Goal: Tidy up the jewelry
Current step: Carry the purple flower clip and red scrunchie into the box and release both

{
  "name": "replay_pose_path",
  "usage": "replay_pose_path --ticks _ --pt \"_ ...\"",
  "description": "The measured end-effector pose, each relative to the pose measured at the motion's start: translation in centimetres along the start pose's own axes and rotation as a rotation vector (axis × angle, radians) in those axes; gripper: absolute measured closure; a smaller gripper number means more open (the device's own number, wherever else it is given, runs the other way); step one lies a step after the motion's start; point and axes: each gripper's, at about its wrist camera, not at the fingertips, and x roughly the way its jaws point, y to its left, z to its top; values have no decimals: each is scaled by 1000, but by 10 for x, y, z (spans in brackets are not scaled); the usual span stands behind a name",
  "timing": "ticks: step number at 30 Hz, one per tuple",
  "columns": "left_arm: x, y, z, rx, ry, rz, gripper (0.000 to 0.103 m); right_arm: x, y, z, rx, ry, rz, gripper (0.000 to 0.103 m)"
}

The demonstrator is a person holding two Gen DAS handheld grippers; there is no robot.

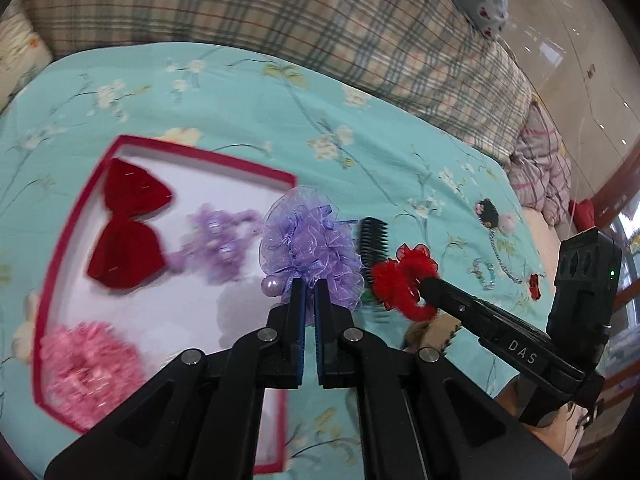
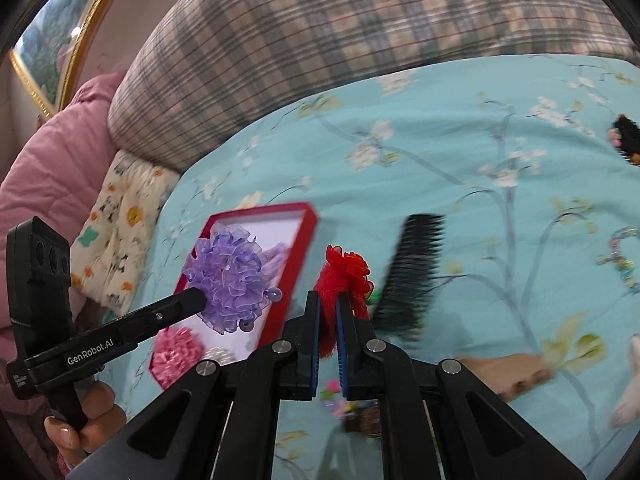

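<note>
My left claw (image 1: 307, 286) pinches a purple organza scrunchie (image 1: 310, 242) aloft at the near corner of the red-rimmed box (image 1: 64, 240) on the bed (image 1: 400, 128); my right claw (image 2: 328, 300) is clamped on a red scrunchie (image 2: 340, 276) beside the black comb (image 2: 412, 276). Both are round puffs with no clear long axis, ruffles fanning away from the fingers. Thin grips on slippery frills could, I judge, let either drop short of the box.
</note>
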Motion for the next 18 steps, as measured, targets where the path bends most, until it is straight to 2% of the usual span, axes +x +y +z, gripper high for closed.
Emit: replay_pose_path --ticks 18 --pt "-33 96 -20 -140 -42 66 101 50 84 -25 -108 101 96 96"
